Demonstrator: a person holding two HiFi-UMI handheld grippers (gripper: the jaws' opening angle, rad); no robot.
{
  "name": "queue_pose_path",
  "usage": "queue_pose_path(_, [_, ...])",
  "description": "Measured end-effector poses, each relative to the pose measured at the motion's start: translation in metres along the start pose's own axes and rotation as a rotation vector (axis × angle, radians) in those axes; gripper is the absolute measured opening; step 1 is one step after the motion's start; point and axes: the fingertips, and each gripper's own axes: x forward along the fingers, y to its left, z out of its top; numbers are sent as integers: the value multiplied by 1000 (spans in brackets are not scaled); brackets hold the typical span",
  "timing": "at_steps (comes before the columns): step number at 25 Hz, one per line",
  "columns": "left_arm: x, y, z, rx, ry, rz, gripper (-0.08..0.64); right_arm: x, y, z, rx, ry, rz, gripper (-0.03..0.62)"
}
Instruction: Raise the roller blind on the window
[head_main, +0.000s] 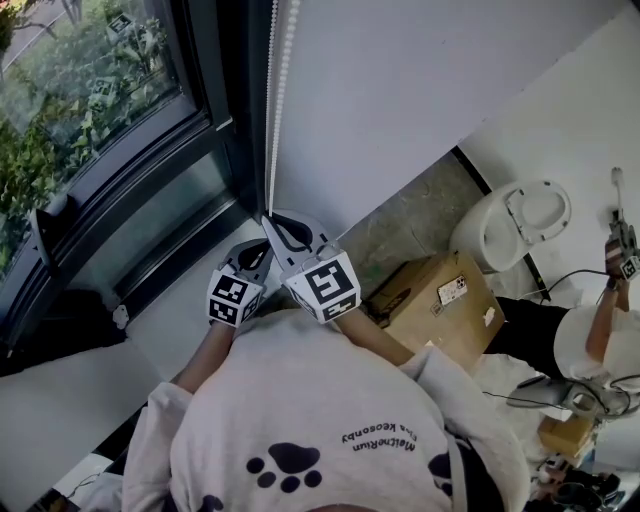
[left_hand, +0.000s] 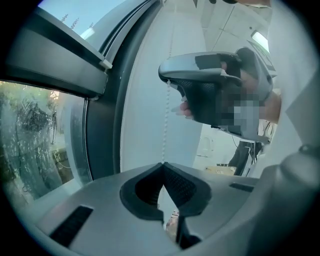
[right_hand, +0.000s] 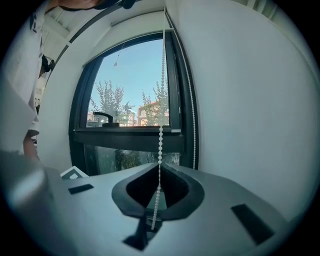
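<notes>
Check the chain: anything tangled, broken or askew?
Nothing stands out. The chain hangs straight and untangled beside the window frame. It runs cleanly through the shut jaws of the right gripper, and the left gripper pinches it at its jaw tips.

Arms extended together, left gripper and right gripper both clamped shut (right one higher)
</notes>
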Motion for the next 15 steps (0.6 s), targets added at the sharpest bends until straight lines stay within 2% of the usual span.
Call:
queue_pose_path(10, [2,2,-44,-43,93,2,8,6,8,-43,10,73,23,14])
queue_pose_path(15, [2,1,-49,-54,94,0,8,7,12,-48,5,69,30,14])
